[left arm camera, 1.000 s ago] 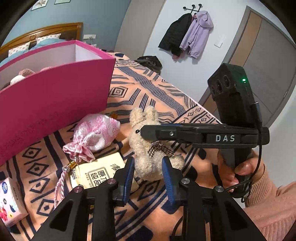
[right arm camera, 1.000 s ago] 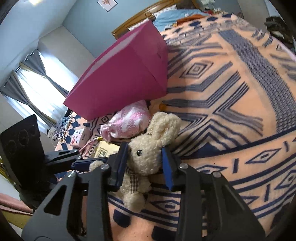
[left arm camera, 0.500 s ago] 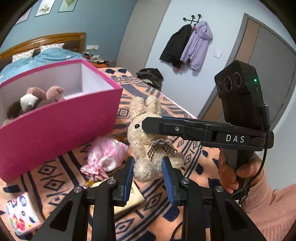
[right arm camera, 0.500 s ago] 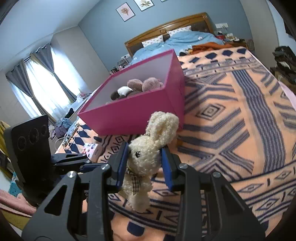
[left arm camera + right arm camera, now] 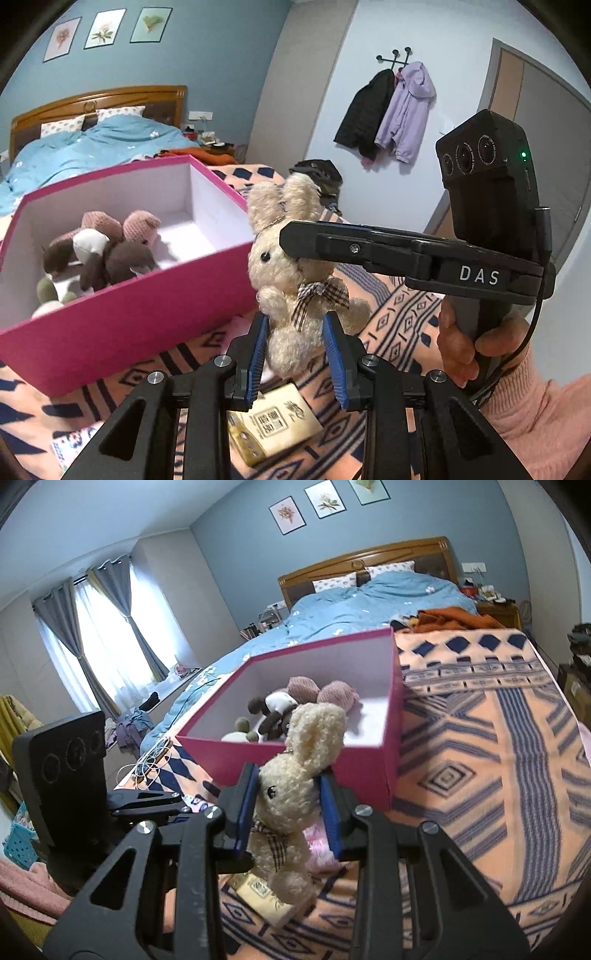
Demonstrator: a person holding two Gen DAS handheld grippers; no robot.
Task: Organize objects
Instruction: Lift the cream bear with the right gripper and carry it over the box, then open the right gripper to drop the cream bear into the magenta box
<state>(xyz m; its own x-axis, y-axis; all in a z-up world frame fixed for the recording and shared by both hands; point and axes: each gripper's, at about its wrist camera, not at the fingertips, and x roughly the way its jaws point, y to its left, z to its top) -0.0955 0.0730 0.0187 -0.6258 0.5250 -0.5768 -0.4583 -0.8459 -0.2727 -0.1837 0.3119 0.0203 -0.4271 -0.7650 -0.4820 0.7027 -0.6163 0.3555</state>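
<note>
Right gripper (image 5: 288, 808) jaws closing on the head of the plush rabbit (image 5: 291, 794), blue pads pressing both cheeks, so it is held there. Left gripper (image 5: 295, 350) jaws closed on the rabbit's lower body (image 5: 295, 332), pads squeezing into the fur on both sides. Rabbit hangs upright between the two grippers, clear of the bed blanket (image 5: 480, 794), just near and right of the pink box (image 5: 122, 325).

Handling judgement: light, soft, squashy; fur compresses so pads sink in, little slip risk; not fragile. Head and torso are the fullest parts, best hold. Ears and plaid bow (image 5: 321, 295) are floppy and poor to grab. One grip likely suffices.

Box open at top, holds other plush toys (image 5: 99, 254) at its left side, free floor on its right. Below the rabbit on the blanket lie a small cream packet (image 5: 277, 424) and a pink pouch (image 5: 317, 845), partly hidden.
</note>
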